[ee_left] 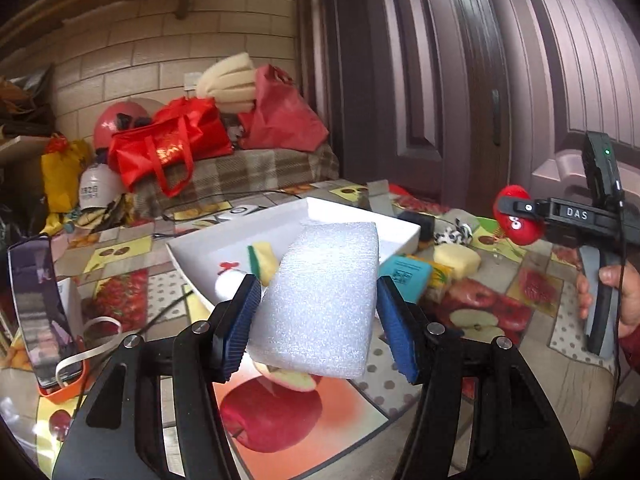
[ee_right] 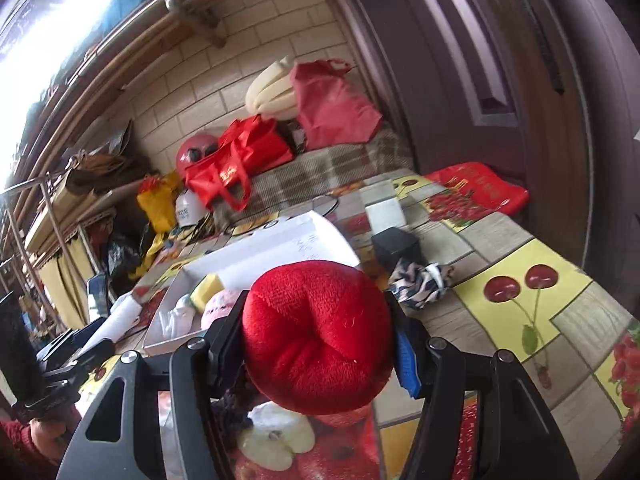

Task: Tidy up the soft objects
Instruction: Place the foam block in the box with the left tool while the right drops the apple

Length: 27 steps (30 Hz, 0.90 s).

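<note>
Squeezing a white foam block between its blue pads, the left gripper holds it up over the near edge of the white tray. A yellow sponge lies inside the tray. Off to the right, the right gripper is clamped on a red plush toy above the fruit tablecloth.

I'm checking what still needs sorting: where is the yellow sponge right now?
The yellow sponge lies on the table on the right of the left wrist view, outside the white tray, beside the teal packet.
</note>
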### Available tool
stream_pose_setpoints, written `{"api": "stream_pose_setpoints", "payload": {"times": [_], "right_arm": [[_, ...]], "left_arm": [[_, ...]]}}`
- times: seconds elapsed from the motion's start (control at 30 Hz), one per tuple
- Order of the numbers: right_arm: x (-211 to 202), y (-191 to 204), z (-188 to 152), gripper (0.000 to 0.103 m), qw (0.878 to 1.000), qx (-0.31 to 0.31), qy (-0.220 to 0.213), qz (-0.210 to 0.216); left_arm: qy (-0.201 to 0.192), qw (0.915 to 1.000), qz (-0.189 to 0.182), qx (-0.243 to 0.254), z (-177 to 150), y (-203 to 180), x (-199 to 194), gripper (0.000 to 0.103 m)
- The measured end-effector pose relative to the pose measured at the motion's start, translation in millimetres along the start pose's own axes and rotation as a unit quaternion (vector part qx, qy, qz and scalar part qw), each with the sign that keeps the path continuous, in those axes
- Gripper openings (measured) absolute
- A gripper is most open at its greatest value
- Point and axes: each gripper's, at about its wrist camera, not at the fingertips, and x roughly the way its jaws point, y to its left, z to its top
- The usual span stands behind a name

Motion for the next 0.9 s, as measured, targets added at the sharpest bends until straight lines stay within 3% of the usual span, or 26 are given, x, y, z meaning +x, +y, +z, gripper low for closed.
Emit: {"api": "stream_pose_setpoints", "payload": {"times": [0.23, 0.9], "right_arm": [[9, 4, 6, 0.062, 0.999, -0.024, -0.014, -0.035], [45, 3, 10, 0.062, 0.994, -0.079, 0.008, -0.074]], "left_arm": [[-0.011, 0.9982, 0.048, -0.033, 6, 17, 19, 0.059], [-0.018, 0.996, 0.074, -0.046, 13, 27, 48, 0.059]]}}
